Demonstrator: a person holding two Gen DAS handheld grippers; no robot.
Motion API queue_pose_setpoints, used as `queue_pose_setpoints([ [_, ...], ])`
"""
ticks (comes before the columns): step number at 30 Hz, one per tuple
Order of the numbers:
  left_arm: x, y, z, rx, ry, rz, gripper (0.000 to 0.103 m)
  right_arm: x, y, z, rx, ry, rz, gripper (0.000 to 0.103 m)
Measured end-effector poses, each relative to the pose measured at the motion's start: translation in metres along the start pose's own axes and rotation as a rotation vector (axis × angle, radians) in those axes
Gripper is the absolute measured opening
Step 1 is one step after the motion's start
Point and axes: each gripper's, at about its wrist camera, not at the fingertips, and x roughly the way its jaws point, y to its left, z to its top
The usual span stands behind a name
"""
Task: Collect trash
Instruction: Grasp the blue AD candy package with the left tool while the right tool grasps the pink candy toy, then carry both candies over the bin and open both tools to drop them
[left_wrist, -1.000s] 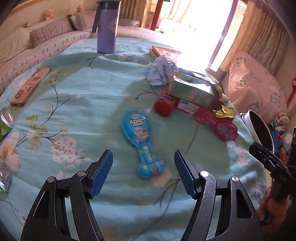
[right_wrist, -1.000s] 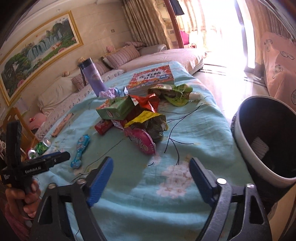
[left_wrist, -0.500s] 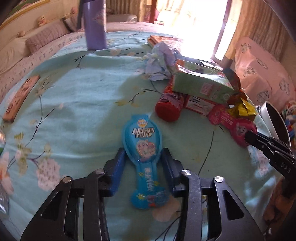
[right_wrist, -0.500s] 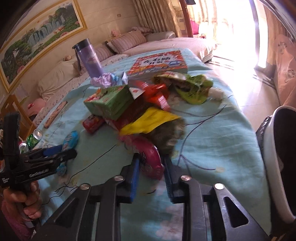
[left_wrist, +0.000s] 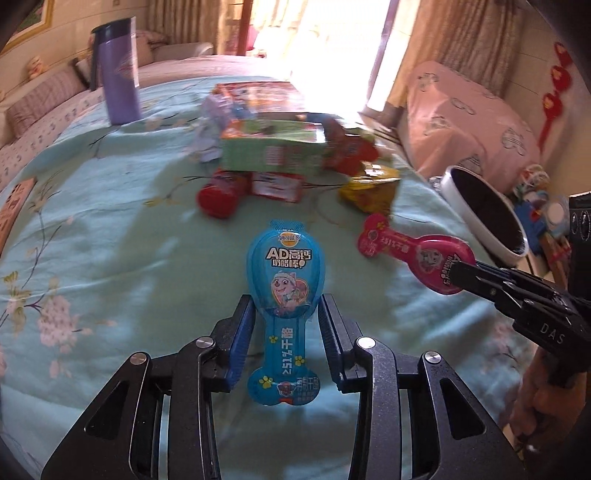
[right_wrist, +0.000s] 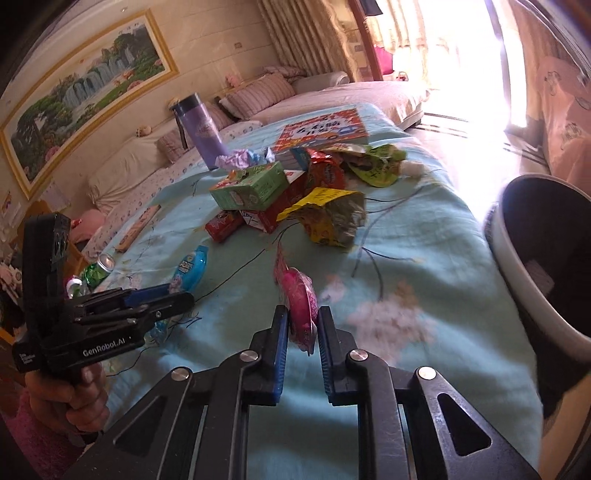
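Note:
My left gripper (left_wrist: 287, 308) is shut on a blue cheese-stick wrapper (left_wrist: 285, 291), held flat between its jaws above the light-blue cloth. My right gripper (right_wrist: 300, 325) is shut on a pink wrapper (right_wrist: 297, 295) of the same shape, held edge-on above the cloth. In the left wrist view the pink wrapper (left_wrist: 417, 254) hangs from the right gripper's tips. A black bin with a white rim (right_wrist: 546, 258) stands just off the table's right edge; it also shows in the left wrist view (left_wrist: 484, 210).
A pile of trash lies mid-table: green carton (right_wrist: 251, 184), red tube (right_wrist: 223, 225), yellow bag (right_wrist: 327, 214), green bag (right_wrist: 376, 166), crumpled paper (right_wrist: 240, 160). A purple bottle (right_wrist: 201, 129) and a book (right_wrist: 325, 127) stand behind. A can (right_wrist: 98, 269) lies at the left.
Both grippers went forward and closed from wide open, the left on the blue wrapper, the right on the pink one. Both wrappers have since been lifted off the cloth.

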Motion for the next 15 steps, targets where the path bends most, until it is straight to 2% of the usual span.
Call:
queue_pose_setpoints([
  [5, -0.003, -0.021, 0.001, 0.029, -0.004, -0.044, 0.034, -0.023, -0.010, -0.006, 0.040, -0.036, -0.024, 0.015],
  [15, -0.008, -0.049, 0.006, 0.064, -0.011, -0.081, 0.033, -0.059, -0.033, -0.007, 0.092, -0.107, -0.061, 0.015],
])
